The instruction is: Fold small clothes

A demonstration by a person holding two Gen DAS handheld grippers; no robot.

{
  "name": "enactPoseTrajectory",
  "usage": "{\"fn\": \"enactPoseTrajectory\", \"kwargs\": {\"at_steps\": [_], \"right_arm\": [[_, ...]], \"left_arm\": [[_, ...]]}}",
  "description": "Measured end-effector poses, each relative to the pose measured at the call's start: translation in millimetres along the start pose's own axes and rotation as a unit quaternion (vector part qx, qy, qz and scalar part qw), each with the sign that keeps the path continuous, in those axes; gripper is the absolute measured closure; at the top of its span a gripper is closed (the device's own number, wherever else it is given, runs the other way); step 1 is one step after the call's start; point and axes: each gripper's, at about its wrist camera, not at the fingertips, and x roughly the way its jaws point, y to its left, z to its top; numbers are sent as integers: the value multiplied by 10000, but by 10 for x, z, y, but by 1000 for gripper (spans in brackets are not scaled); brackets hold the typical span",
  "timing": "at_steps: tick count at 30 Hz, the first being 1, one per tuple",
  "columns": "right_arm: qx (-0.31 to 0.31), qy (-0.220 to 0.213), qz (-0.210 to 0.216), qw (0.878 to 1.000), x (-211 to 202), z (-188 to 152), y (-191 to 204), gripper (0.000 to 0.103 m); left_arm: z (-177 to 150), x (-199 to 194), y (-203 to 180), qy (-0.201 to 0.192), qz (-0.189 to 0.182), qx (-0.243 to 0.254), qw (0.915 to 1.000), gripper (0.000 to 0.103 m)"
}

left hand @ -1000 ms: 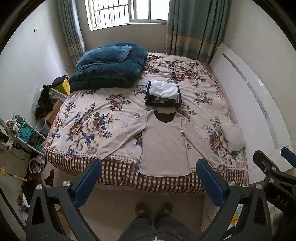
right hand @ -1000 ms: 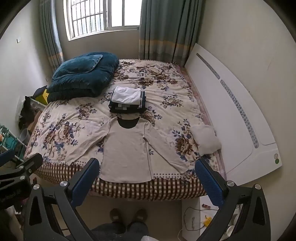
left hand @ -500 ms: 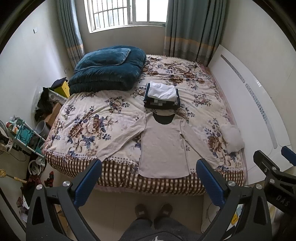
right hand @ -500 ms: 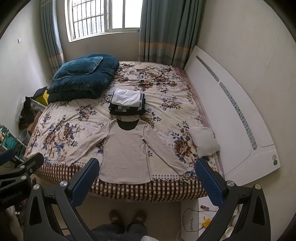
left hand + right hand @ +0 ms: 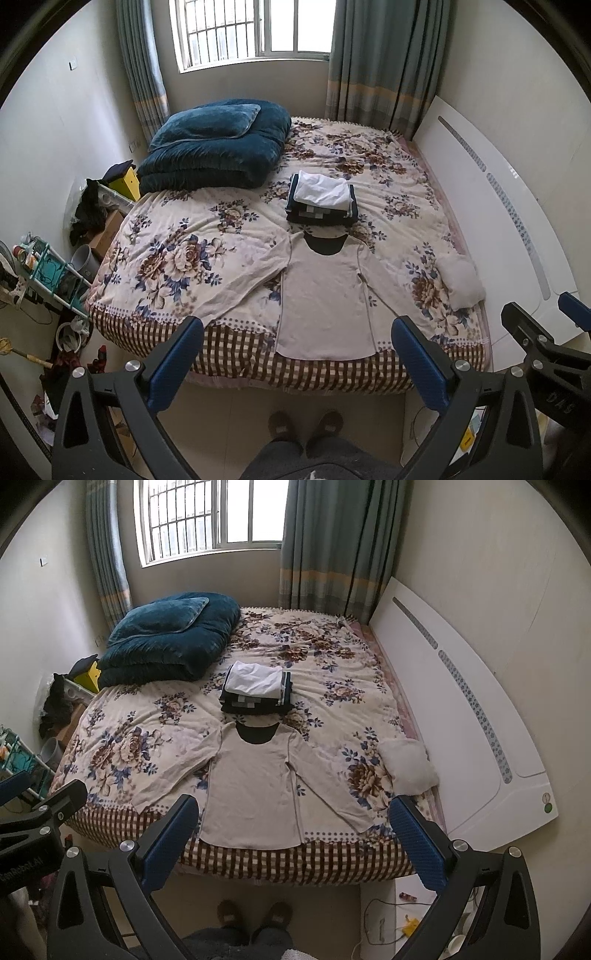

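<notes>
A beige long-sleeved top (image 5: 325, 295) lies flat, sleeves spread, at the near edge of the floral bed (image 5: 184, 258); it also shows in the right wrist view (image 5: 255, 786). Behind it sits a stack of folded clothes (image 5: 321, 199), white on top of dark, also in the right wrist view (image 5: 256, 690). My left gripper (image 5: 295, 354) is open and empty, held high above the floor in front of the bed. My right gripper (image 5: 293, 834) is open and empty too, beside the left one.
A folded teal quilt with a pillow (image 5: 214, 147) lies at the bed's far left. A small white folded cloth (image 5: 461, 282) sits at the right edge. A white headboard (image 5: 498, 221) lines the right wall. Cluttered racks (image 5: 48, 273) stand left. The person's feet (image 5: 306, 424) are below.
Both grippers have pulled back and risen slightly, so the bed looks smaller and farther. The top and the stack have not moved.
</notes>
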Motion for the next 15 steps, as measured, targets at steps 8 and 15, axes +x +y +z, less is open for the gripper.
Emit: {"fn": "enactPoseTrajectory", "kwargs": {"at_steps": [8,15], "right_arm": [[-7,-25,2,10000,-50,56,2,0],[-15,-41,5,10000,-90,74,20,0]], "left_arm": [[-31,-6,-7,-14,-4,-4,10000,0],[-63,-8,4,-28,-7,1,10000,0]]}}
